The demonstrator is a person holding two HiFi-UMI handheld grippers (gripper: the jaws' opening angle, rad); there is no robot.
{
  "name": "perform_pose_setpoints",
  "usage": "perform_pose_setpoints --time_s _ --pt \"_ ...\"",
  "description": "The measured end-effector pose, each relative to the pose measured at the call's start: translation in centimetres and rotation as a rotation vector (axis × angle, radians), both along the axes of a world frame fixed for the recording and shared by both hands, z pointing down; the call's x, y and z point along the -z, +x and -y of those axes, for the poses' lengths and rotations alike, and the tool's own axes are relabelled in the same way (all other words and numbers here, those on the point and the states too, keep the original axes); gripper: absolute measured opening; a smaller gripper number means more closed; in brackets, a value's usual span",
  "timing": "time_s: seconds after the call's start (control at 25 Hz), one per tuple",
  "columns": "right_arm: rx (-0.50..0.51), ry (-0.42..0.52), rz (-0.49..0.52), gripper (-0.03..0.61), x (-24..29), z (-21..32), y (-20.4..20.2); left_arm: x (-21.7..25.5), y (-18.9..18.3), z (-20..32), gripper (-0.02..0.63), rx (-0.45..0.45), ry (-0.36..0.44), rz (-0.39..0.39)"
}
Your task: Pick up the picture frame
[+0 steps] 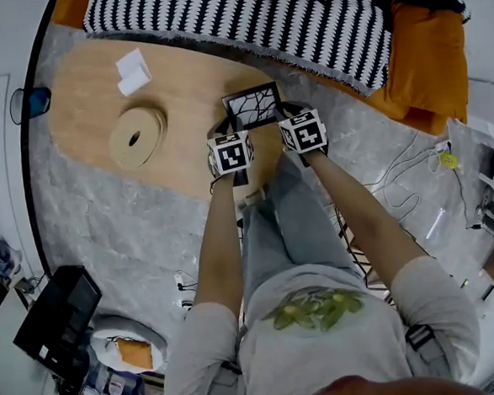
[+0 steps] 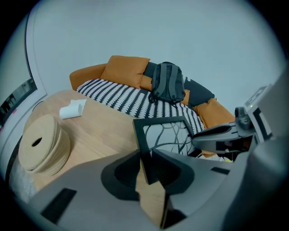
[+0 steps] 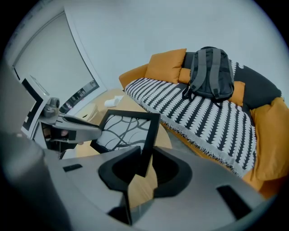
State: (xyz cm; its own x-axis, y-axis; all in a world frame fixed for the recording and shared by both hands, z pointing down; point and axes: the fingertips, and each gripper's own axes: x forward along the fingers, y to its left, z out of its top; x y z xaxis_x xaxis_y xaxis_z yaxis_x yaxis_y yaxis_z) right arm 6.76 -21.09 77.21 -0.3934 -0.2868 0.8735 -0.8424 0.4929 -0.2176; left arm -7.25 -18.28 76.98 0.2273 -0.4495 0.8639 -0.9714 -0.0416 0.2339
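Around the wooden surface [image 1: 80, 103] we see few things. On it lie a stack of round woven mats [image 1: 137, 137] and a small white box [image 1: 133, 71], both well apart from the end of the surface where the person works. Beyond the far side of the surface stands an orange sofa [image 1: 426, 49] with a striped blanket [image 1: 243, 20]. A dark backpack [image 2: 168, 83] leans on it. Nothing on the surface stands between the two grippers and the picture frame [image 1: 252, 106].

Both bare forearms [image 1: 220, 236] reach forward from the body, almost parallel, and the grippers slope downward toward the surface. The left hand-held gripper [image 1: 227, 131] is closed on the left bar of the frame. The right hand-held gripper [image 1: 286, 112] is closed on the right bar.

The frame is over the near end of the surface, carried between the two grippers (we cannot tell if its lower edge touches the wood). Its face, with a pattern of dark branching lines, is turned upward and toward the person. Its longer side runs across, from one gripper to the other.
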Motion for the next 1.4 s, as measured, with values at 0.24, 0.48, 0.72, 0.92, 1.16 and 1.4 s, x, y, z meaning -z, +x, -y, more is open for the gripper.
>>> perform_pose_setpoints --time_s 0.24,0.48,0.72,0.92,1.16,1.4 --pt "-0.022 0.008 0.017 0.087 1.9 -0.6 0.5 2.0 0.5 -0.2 0.095 -0.015 0.017 -0.004" --pt "-0.033 0.031 0.029 0.087 3.8 -0.8 0.9 3.8 0.8 -0.3 0.095 -0.022 0.046 -0.012" --pt "-0.031 0.057 0.035 0.087 6.5 -1.3 0.6 6.6 0.5 -0.9 0.095 -0.019 0.068 -0.008" --pt "-0.035 0.079 0.053 0.087 9.3 -2.1 0.4 9.3 0.3 -1.5 0.095 -0.032 0.097 -0.014" --pt "-0.045 0.115 0.056 0.089 12.8 -3.3 0.5 12.8 0.4 -2.6 0.095 -0.041 0.125 -0.021" --pt "-0.057 0.153 0.047 0.089 16.4 -4.7 0.4 16.0 0.3 -3.8 0.095 -0.050 0.135 -0.022"
